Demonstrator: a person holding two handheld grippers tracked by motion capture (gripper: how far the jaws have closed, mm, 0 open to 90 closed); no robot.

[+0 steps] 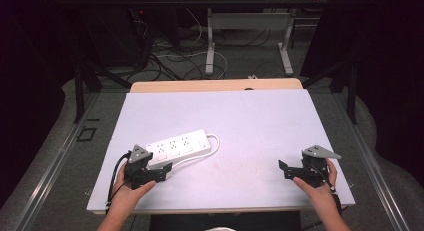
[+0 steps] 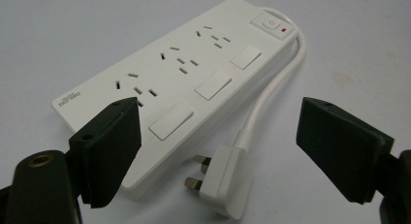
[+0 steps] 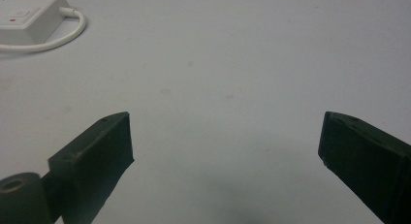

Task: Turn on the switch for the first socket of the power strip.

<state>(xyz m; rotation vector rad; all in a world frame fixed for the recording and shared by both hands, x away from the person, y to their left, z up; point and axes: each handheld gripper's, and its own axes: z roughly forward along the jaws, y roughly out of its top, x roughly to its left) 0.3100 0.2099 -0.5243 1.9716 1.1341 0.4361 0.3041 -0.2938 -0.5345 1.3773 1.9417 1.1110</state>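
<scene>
- The desk (image 1: 260, 136) carries a pale grey sheet; its wooden far edge peeks out behind, and the floor beyond holds tangled cables and the legs of another desk, too dim to read closely
- The white power strip (image 1: 176, 147) lies flat on the left half of the desk, slanted, sockets up, near the person's side; that puts it within easy reach of the left hand, which seems to be why work starts there
- Its cord (image 2: 276, 83) leaves the switch end, loops round and runs back along the strip's side, so the plug (image 2: 224, 184) rests on its side just beside the near corner, pins pointing at the strip
- The left hand-held gripper (image 2: 213, 156) sits low at that corner, jaws apart with the plug and the strip's corner between them; the pads press on nothing, so I judge this a lining-up for a grasp of the plug
- The right hand-held gripper (image 3: 225, 151) waits well apart on the right, jaws wide over bare sheet, likely kept clear until needed
- In the high view the left hand-held gripper covers the plug, and in the right gripper view the strip is cut off at the frame's corner
- The small brand lettering on the strip is too fine to make out
</scene>
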